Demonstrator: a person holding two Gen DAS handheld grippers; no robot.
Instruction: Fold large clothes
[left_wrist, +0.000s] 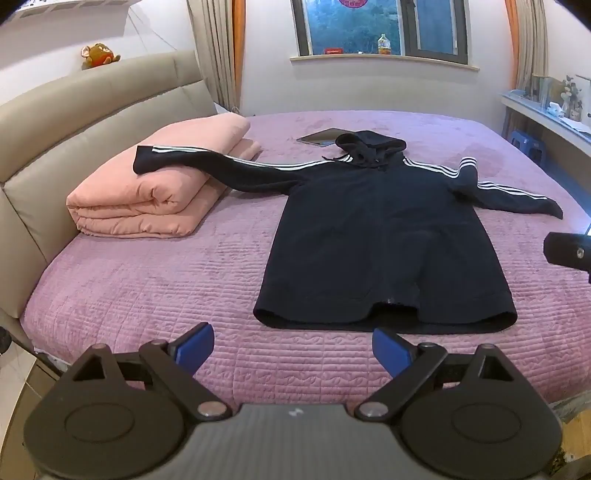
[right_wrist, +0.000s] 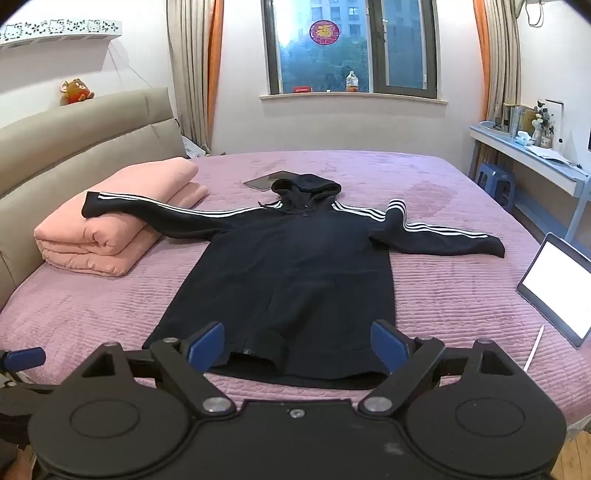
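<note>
A dark navy hoodie (left_wrist: 380, 236) with white sleeve stripes lies flat and spread out on the pink-purple bed (left_wrist: 147, 280), hood toward the window. Its left sleeve (left_wrist: 207, 162) rests over a folded pink quilt (left_wrist: 155, 184); its right sleeve (left_wrist: 513, 195) lies bent on the bed. My left gripper (left_wrist: 293, 349) is open and empty, hovering just short of the hem's left part. In the right wrist view the hoodie (right_wrist: 288, 269) fills the middle, and my right gripper (right_wrist: 297, 345) is open and empty over the hem.
A dark tablet (left_wrist: 321, 137) lies behind the hood. A lit tablet (right_wrist: 557, 288) and a white stylus (right_wrist: 533, 349) lie at the bed's right edge. The padded headboard (left_wrist: 74, 122) is on the left. A desk (right_wrist: 532, 158) and a blue stool (right_wrist: 496, 182) stand on the right.
</note>
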